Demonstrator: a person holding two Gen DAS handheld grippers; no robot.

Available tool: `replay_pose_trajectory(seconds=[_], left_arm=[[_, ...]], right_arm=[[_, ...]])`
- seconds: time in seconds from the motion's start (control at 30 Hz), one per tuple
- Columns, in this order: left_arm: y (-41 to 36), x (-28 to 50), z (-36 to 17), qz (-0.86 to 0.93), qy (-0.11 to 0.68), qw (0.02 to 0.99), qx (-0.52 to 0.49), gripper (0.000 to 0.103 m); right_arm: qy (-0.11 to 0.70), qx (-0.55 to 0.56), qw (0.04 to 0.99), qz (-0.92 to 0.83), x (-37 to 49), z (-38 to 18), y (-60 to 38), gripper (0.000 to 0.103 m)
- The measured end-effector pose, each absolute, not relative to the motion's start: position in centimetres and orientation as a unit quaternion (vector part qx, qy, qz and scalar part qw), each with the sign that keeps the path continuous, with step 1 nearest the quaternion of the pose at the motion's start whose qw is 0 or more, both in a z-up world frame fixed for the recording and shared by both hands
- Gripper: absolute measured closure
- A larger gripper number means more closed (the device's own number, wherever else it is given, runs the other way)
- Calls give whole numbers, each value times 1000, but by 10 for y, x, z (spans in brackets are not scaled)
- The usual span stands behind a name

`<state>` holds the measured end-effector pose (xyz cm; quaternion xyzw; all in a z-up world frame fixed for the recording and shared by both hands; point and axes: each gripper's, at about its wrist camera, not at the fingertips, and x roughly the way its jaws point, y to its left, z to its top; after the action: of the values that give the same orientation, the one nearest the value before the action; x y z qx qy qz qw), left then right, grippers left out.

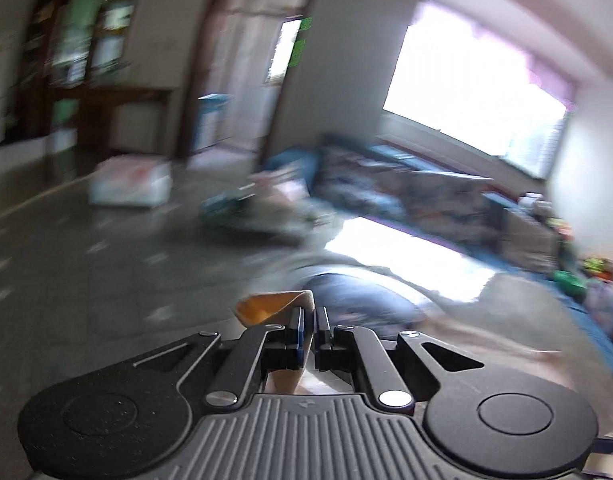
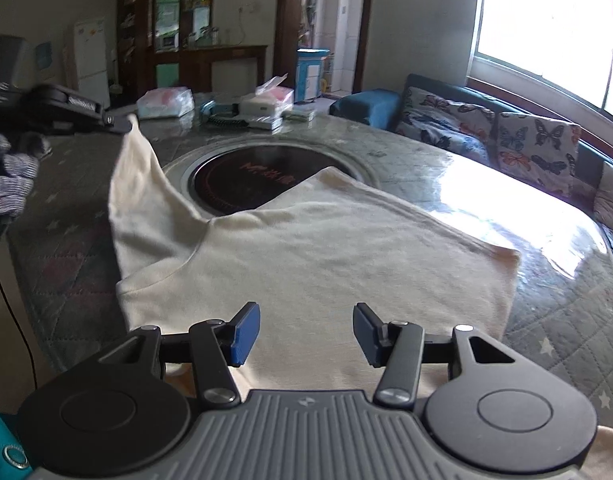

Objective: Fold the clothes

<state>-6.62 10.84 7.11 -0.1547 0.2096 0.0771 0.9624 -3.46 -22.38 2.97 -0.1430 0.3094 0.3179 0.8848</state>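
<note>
Left gripper [image 1: 309,320] is pinched tight on a corner of the cream T-shirt [image 2: 306,248], lifting that corner high off the table's left side; its own view is smeared with blur. Right gripper [image 2: 306,332] is spread wide, hovering just over the shirt's near edge, blue pads [image 2: 244,334] gripping nothing. The shirt lies flat across the near middle of the quilted table [image 2: 566,320], its far edge overlapping the round inset cooktop [image 2: 242,178]. Packets and a tissue box [image 2: 266,104] sit at the far edge.
</note>
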Motion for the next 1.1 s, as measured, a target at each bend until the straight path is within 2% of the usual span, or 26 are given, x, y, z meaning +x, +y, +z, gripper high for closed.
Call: replay_pose_trajectory(seconds=[0.3, 0.53, 0.57, 0.67, 0.77, 0.83, 0.97, 1.1], left_arm=[[-1, -60, 85, -105, 207, 968, -93, 98], [-55, -48, 43, -171, 267, 947, -46, 97], [-60, -48, 38, -177, 274, 944, -37, 96], [-70, -55, 27, -185, 281, 942, -7, 92], [-64, -69, 26, -193, 270, 943, 5, 78], [-55, -76, 29, -187, 261, 947, 8, 64], [-22, -90, 31, -145, 249, 957, 21, 57], [16, -103, 26, -89, 254, 963, 16, 55]], right_arm=[[308, -100, 907, 270, -30, 33, -261, 51], [326, -56, 914, 233, -27, 29, -293, 52], [328, -53, 915, 230, -26, 28, -295, 55], [331, -45, 915, 226, -23, 28, -299, 57], [334, -36, 913, 230, -19, 29, -296, 57], [334, -35, 911, 241, -18, 30, -291, 57], [340, -40, 899, 273, -12, 29, -270, 58], [362, -47, 885, 289, -8, 19, -251, 60]])
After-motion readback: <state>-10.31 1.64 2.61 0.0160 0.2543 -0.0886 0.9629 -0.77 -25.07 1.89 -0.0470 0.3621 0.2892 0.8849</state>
